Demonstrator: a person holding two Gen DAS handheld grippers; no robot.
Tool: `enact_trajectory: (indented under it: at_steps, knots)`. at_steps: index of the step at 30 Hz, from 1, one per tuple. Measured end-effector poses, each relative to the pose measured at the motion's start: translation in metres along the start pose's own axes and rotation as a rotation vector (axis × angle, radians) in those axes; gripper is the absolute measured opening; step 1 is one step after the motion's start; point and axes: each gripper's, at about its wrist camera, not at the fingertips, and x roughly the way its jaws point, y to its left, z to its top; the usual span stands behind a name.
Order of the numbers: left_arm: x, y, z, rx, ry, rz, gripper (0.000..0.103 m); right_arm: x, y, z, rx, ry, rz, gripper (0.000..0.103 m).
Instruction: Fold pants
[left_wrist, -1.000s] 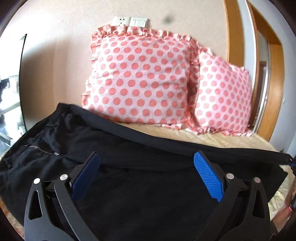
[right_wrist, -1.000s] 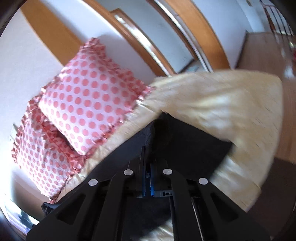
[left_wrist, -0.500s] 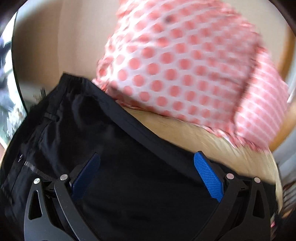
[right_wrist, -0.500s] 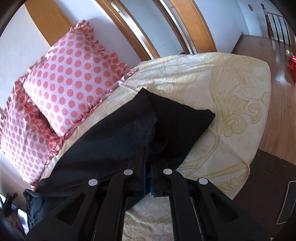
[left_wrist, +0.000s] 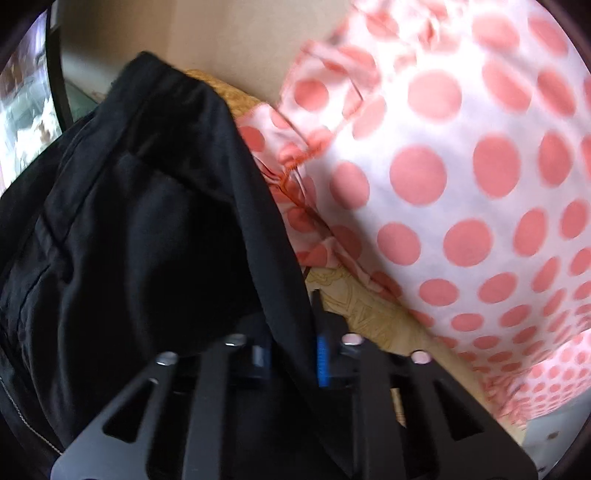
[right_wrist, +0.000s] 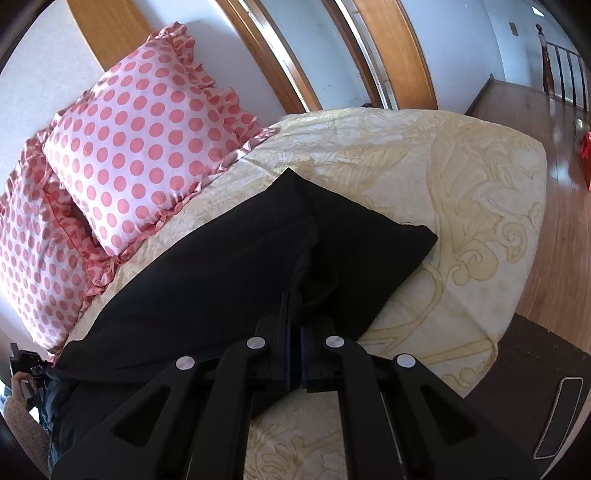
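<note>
Black pants: lying lengthwise across the cream patterned bedspread, leg ends toward the bed's far side, waist end toward the left gripper.

Left gripper: jaws drawn nearly together, pinching the upper edge of the pants near the waistband; dark cloth is passing between the blue pads and bunching up in front of them.

Right gripper: jaws pressed together, gripping a raised fold of leg fabric, which is puckering just ahead of the tips.

Polka-dot pillows: two pink-and-white, ruffled; nearer one and second are leaning against the wall just beside the pants. One pillow is filling the left view.

Wooden floor: lying beyond the bed.
</note>
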Motion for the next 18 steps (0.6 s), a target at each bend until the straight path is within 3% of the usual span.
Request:
enact_trajectory:
  at_steps: [3,7,10,12,15,18]
  knots:
    - [-0.036,0.007,-0.012,0.028,-0.068,-0.015,0.008,0.0,0.001,0.004,-0.009,-0.015,0.007,0.003]
    - [-0.119,0.019,-0.049,0.128,-0.205,-0.053,0.008,-0.003,0.001,0.012,-0.01,-0.042,0.019,0.003]
    - [-0.194,0.052,-0.094,0.14,-0.285,-0.117,0.008,-0.006,-0.001,0.02,-0.001,-0.061,0.025,0.003]
    - [-0.225,0.07,-0.123,0.156,-0.325,-0.117,0.009,-0.007,-0.002,0.023,0.0,-0.077,0.013,0.003]
    - [-0.253,0.102,-0.176,0.154,-0.371,-0.073,0.011,-0.008,-0.008,0.027,0.025,-0.089,0.008,0.003]
    - [-0.241,0.133,-0.215,0.11,-0.349,-0.023,0.011,-0.007,-0.012,0.028,0.045,-0.089,0.011,0.003]
